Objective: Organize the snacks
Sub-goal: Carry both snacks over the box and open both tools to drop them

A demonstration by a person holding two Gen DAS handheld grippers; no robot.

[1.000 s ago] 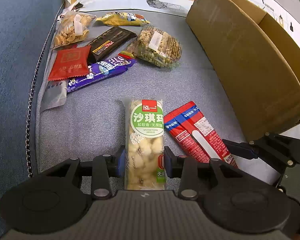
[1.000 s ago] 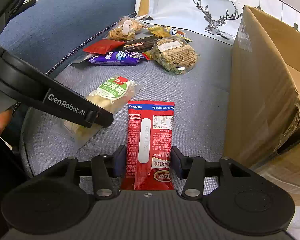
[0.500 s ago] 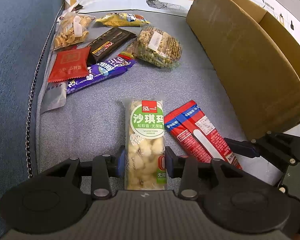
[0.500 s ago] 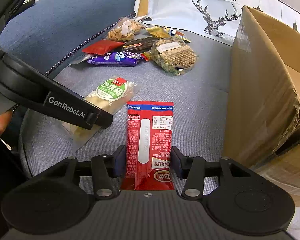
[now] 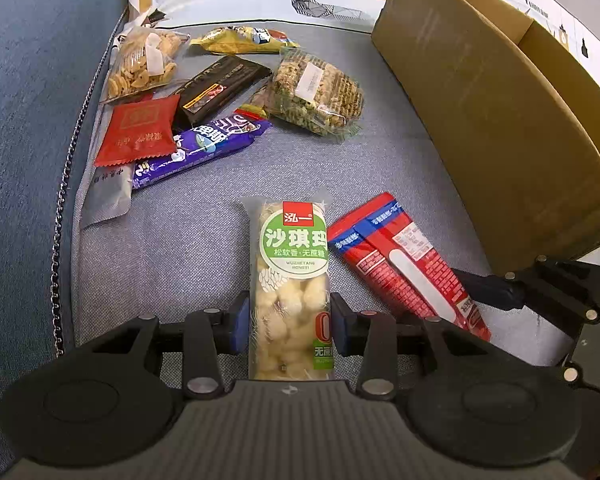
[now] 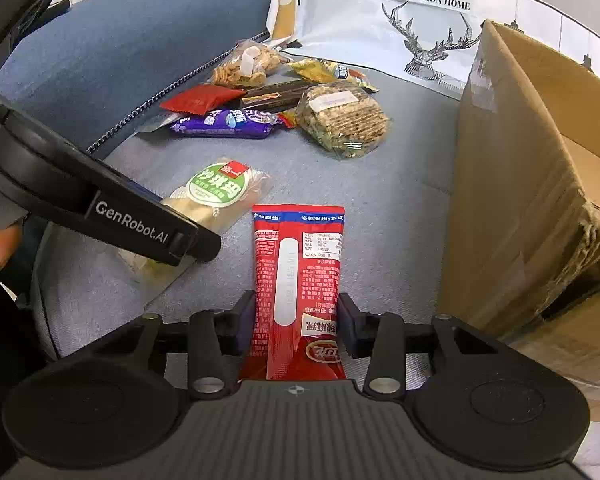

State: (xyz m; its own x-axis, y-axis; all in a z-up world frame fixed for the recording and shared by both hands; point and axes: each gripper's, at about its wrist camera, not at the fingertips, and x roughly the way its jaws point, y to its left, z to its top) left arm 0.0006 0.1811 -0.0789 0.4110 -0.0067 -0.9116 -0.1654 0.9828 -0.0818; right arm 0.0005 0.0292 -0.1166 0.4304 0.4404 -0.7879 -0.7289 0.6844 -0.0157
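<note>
My left gripper (image 5: 289, 322) is shut on a clear packet of pale puffed snack with a green label (image 5: 292, 280), held just above the grey sofa seat. It also shows in the right wrist view (image 6: 216, 196), behind the left gripper's body (image 6: 100, 208). My right gripper (image 6: 296, 320) is shut on a red snack packet (image 6: 298, 276), which lies to the right in the left wrist view (image 5: 404, 264). A pile of snacks lies at the back: a purple bar (image 5: 200, 148), a red sachet (image 5: 140, 132), a black bar (image 5: 220, 88), a noodle-like cake (image 5: 316, 92).
An open cardboard box (image 5: 500, 112) stands on the right of the seat, also in the right wrist view (image 6: 532, 184). The blue sofa back (image 5: 28, 100) rises on the left. A deer-print cushion (image 6: 420, 40) stands behind.
Both grippers hold their packets as before. The view has shifted very slightly; nothing else has moved.
</note>
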